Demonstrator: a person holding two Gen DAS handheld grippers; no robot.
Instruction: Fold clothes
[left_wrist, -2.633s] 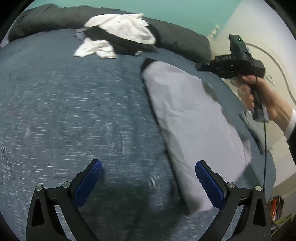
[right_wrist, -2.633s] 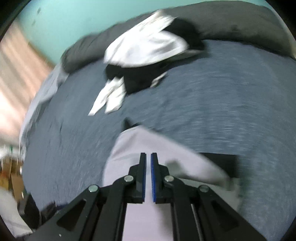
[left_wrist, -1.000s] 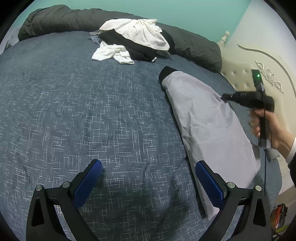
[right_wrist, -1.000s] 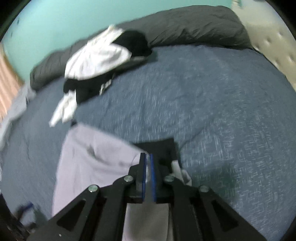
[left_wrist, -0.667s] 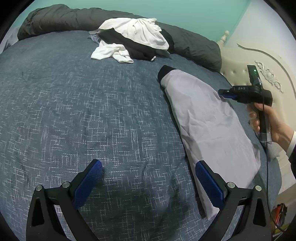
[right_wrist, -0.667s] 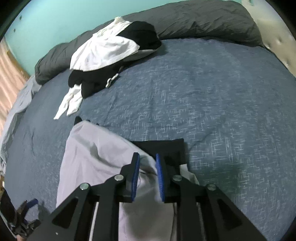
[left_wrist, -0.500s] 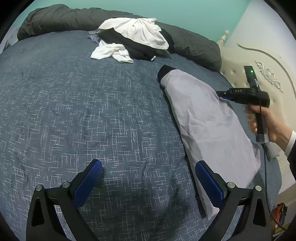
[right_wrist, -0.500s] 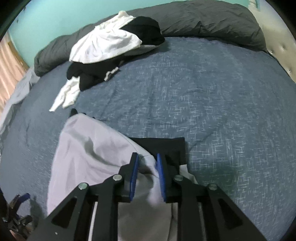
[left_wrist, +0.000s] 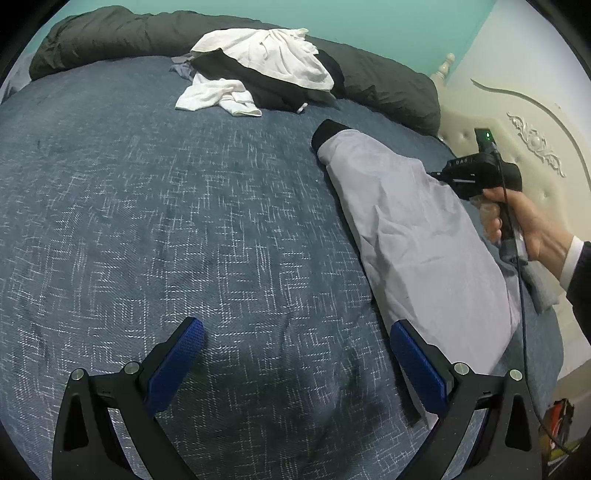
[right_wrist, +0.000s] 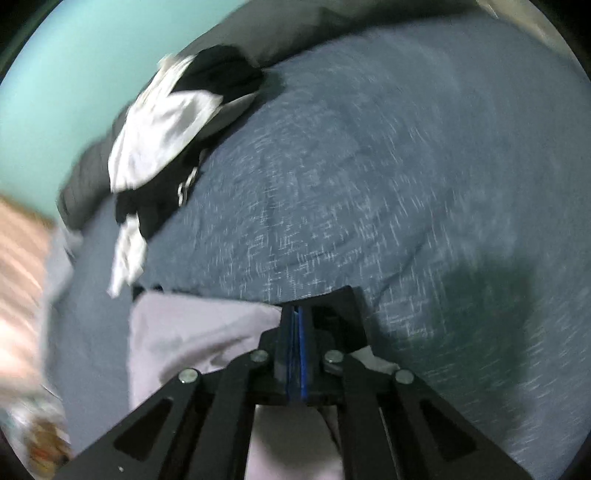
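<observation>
While left gripper (left_wrist: 295, 354) wide apart, right gripper (right_wrist: 296, 325) together on grey garment (right_wrist: 192, 328).

Left gripper (left_wrist: 291, 354): jaws spread wide, nothing between the blue pads, pointing steeply downward; right gripper (right_wrist: 295, 334): jaws closed, pads together, apparently pinching fabric, though blur prevents confirmation; right hand (left_wrist: 524, 225): wrapped around the gripper handle, white cuff and dark sleeve at the wrist.
</observation>
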